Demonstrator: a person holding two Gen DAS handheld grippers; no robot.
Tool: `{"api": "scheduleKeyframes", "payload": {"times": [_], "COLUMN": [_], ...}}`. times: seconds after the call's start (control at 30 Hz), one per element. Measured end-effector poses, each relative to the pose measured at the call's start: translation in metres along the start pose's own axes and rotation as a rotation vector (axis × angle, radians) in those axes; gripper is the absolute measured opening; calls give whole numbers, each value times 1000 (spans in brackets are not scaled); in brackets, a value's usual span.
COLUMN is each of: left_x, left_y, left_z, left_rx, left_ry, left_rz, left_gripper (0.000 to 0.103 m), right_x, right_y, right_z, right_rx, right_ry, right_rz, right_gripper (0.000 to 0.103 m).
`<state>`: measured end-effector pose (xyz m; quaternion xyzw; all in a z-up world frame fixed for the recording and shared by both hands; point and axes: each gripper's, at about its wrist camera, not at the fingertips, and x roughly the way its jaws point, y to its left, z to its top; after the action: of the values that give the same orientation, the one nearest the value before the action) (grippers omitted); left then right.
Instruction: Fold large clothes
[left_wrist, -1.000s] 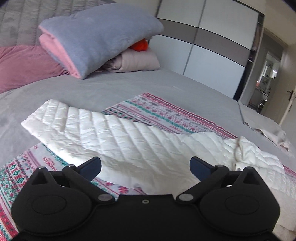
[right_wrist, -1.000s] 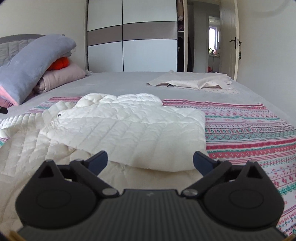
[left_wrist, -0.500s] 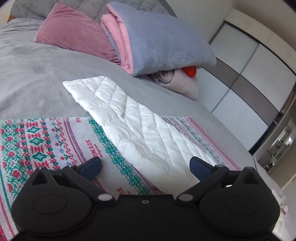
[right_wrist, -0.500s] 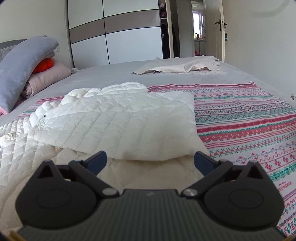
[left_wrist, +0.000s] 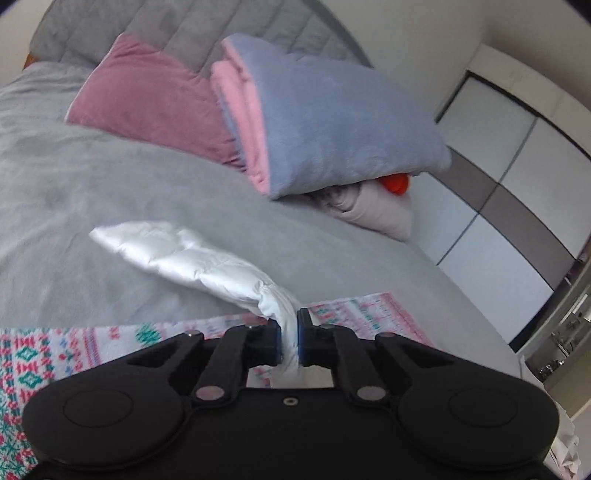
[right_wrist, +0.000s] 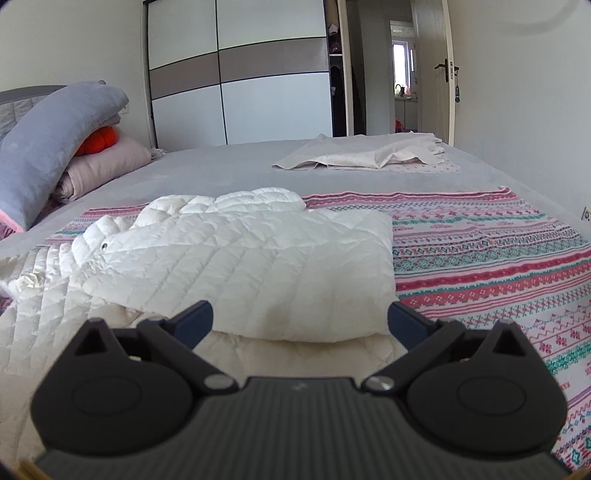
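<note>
A white quilted jacket (right_wrist: 236, 258) lies on the patterned blanket (right_wrist: 480, 258) on the bed, one side folded over its middle. Its sleeve (left_wrist: 192, 258) stretches out across the grey bedspread in the left wrist view. My left gripper (left_wrist: 289, 338) is shut on that sleeve, with the white fabric pinched between the blue pads and lifted a little off the bed. In the right wrist view my right gripper (right_wrist: 300, 318) stands open just in front of the folded edge of the jacket, nothing between its fingers.
At the head of the bed lie a pink pillow (left_wrist: 147, 88), a folded grey-and-pink blanket (left_wrist: 332, 122) and a beige bundle (left_wrist: 376, 214) with an orange thing. A beige garment (right_wrist: 369, 155) lies at the far side. A wardrobe (right_wrist: 240, 81) stands behind.
My left gripper swung left along the sleeve, rolled, and shut on it, raising the fabric. The right gripper stayed open and shifted only slightly by the folded jacket.
</note>
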<state>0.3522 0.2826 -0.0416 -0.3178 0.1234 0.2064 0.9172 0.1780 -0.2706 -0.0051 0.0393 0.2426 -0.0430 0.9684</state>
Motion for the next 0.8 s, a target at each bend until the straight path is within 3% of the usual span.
{"api": "scheduleKeyframes", "payload": {"times": [0.2,0.43,0.53,0.63,0.73,0.8], "left_x": [-44,-94,-113,-127,-133,-126], "left_y": [-83,-181,-218,-245,-253,-248], "left_z": [5,-35,-77,-134,-195,-231], "left_rx": [145,286,391,558,718,797], "left_ry": [-35,59,145,227,339,412], "left_rz": [-278,-602,-726,-813,-849,-820], "left_gripper": [8,8,8,8,9,11], "right_x": [-4,-5,-5,-6,-7,-8], "right_y": [5,-2,-5,-6,-5,-4], "right_z": [2,5,5,5,6,6], "right_rx": [-3,38,54,59,59,59], "right_ry": [-11,-11,-10,-12,-16,-17], "right_rz": [18,23,20,19,20,20], "right_gripper": [102,102,102,102,102,102]}}
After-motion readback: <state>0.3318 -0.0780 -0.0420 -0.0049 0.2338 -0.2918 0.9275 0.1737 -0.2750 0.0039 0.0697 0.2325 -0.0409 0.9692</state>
